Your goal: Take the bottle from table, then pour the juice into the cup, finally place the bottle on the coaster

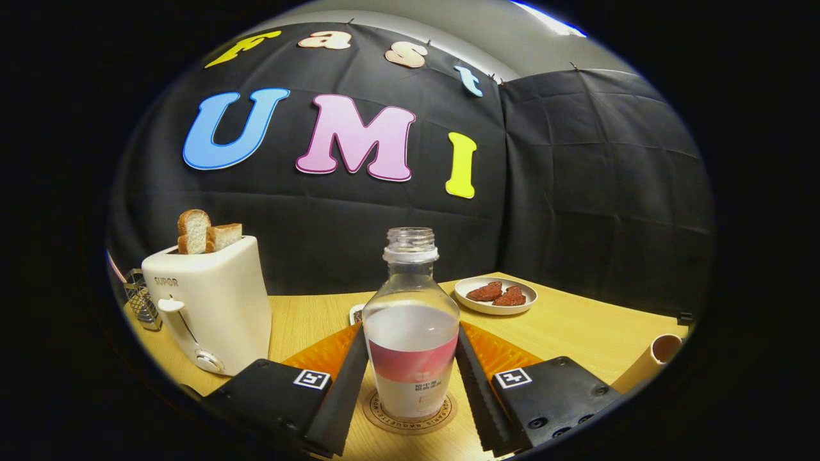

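Bottle [411, 326] upright on the round coaster [410, 413], cap off, pale juice about halfway up. The gripper [410, 390] has a finger against each flank, so it looks clamped on the bottle, though the contact is hard to judge. To my eye this is the set-down. Risk now: open unevenly or pull back crooked, and a finger could drag the bottle off the coaster or tip it, spilling through the open neck. Toaster [211, 304] with bread [206, 232] sits off to one side, plate [495, 296] of snacks beyond, a tube-like cup [653, 360] lying at the other side, none blocking a straight retreat.
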Motion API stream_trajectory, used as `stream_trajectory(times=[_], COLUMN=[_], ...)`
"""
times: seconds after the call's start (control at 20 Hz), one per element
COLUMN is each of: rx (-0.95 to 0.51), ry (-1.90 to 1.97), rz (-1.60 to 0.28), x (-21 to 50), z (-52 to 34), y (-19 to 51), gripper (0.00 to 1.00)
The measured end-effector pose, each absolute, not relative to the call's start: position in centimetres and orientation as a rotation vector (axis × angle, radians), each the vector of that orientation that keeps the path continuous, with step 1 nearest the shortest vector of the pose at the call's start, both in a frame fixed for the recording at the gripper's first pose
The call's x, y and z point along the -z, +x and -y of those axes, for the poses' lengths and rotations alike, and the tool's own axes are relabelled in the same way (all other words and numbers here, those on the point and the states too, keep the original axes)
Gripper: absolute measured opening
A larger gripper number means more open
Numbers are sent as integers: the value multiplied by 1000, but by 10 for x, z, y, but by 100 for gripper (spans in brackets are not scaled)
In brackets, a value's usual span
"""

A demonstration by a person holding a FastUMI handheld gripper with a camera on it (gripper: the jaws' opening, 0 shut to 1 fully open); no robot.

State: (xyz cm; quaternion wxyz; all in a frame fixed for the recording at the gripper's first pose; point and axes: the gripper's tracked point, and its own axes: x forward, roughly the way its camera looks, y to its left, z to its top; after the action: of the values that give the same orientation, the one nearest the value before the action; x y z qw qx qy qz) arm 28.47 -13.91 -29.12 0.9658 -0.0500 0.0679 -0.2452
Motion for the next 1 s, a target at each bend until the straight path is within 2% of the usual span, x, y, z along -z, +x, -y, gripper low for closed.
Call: stream_trajectory(times=[0.35,0.45,0.5,0.6,1.0], rx=[489,491,487,481,467], ry=[-89,-90,-92,-90,-96], rz=[-150,-151,-149,-153,-177], x=[294,293,291,291,289], z=[138,138,137,136,134], y=[284,282,282,280,266], gripper=[78,82,90,96,96])
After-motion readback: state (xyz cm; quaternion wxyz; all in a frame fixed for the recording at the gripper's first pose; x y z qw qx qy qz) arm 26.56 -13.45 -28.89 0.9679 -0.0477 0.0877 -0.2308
